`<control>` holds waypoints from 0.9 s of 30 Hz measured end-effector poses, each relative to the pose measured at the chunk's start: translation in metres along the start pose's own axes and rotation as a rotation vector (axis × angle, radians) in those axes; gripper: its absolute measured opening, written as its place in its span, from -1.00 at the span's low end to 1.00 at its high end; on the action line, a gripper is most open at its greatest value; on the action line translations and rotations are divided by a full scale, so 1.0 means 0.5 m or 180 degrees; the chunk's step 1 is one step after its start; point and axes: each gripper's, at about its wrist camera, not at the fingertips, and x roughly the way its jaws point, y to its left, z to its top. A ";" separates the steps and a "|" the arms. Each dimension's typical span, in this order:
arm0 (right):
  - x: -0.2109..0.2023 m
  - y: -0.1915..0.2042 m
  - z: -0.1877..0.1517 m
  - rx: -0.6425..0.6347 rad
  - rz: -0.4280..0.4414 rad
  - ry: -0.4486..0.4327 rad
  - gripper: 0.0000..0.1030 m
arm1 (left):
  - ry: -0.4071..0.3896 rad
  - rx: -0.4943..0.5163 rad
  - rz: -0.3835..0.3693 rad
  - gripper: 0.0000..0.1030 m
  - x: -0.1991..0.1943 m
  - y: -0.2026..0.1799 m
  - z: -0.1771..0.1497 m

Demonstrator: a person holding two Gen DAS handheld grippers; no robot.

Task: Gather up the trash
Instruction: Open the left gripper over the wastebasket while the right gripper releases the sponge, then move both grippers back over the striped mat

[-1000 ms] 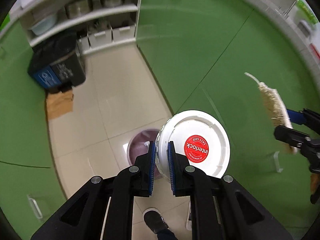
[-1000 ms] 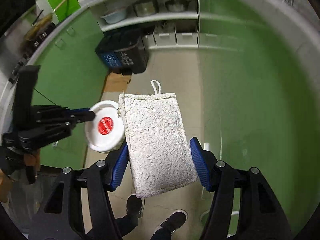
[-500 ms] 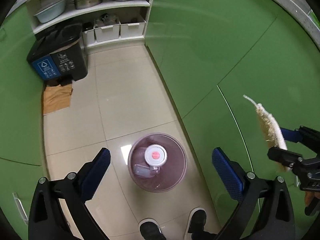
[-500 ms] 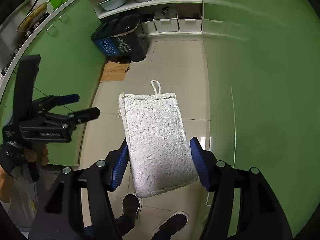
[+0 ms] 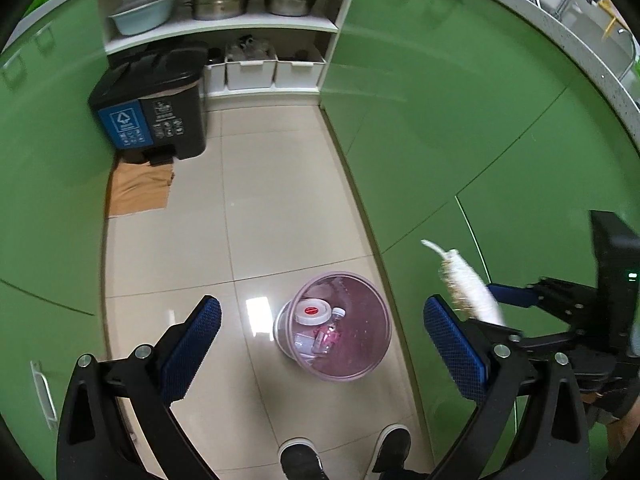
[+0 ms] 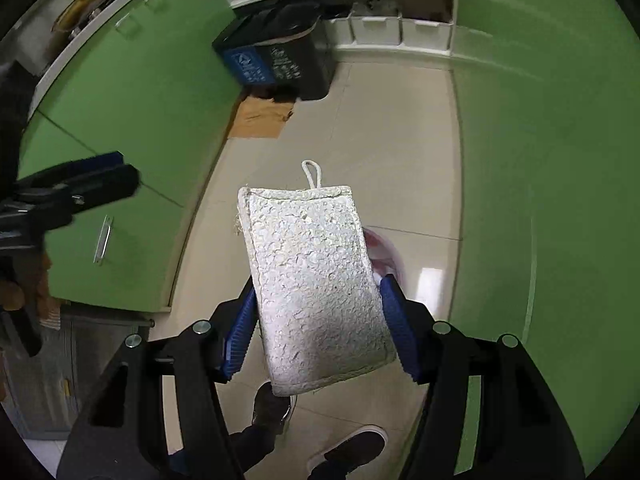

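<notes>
Two blue-padded grippers hang above the translucent pink round waste bin (image 5: 339, 326) on the beige tile floor (image 5: 276, 200). The left gripper (image 5: 320, 350) gapes wide, holding nothing. Inside the bin lie a white round lid with a red sticker (image 5: 313, 311) and a clear plastic bottle (image 5: 329, 332). The right gripper (image 6: 318, 336) clamps a white rectangular loofah sponge (image 6: 316, 284) over the bin's rim.

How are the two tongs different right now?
The left tongs are spread wide open with nothing between them, while the right tongs are shut on the white sponge. The left tongs sit above the pink bin on the floor; the right tongs' sponge hides most of that bin. Both have black arms with blue ridged pads.
</notes>
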 end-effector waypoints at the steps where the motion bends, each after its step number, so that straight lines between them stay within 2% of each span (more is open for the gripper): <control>1: 0.012 0.004 0.001 -0.0022 0.0021 0.0021 0.19 | -0.0010 -0.0015 0.0003 0.89 -0.002 0.006 -0.004; 2: 0.028 0.008 0.003 -0.0047 0.0024 0.0031 0.24 | -0.0014 -0.0024 0.0004 0.89 -0.002 0.011 -0.005; 3: 0.038 0.009 0.004 -0.0055 0.0019 0.0032 0.57 | -0.0023 -0.0034 0.0013 0.89 -0.003 0.016 -0.009; 5: 0.050 0.010 0.002 -0.0050 -0.0014 -0.0007 0.92 | -0.0031 -0.0042 0.0039 0.89 -0.002 0.025 -0.015; 11: 0.067 0.004 -0.012 0.0015 -0.0139 0.0076 0.92 | 0.0018 -0.0073 0.0051 0.89 0.002 0.031 -0.035; 15: 0.028 0.000 -0.019 0.0101 -0.0176 0.0068 0.92 | 0.0051 -0.0080 0.0029 0.89 -0.017 0.017 -0.032; 19: -0.076 0.014 -0.016 0.0173 -0.0187 0.0020 0.92 | 0.0056 -0.0047 -0.0011 0.89 -0.093 -0.023 -0.010; 27: -0.439 0.047 0.012 0.0413 -0.0268 -0.0235 0.93 | 0.0015 0.0185 -0.0064 0.89 -0.356 -0.161 0.064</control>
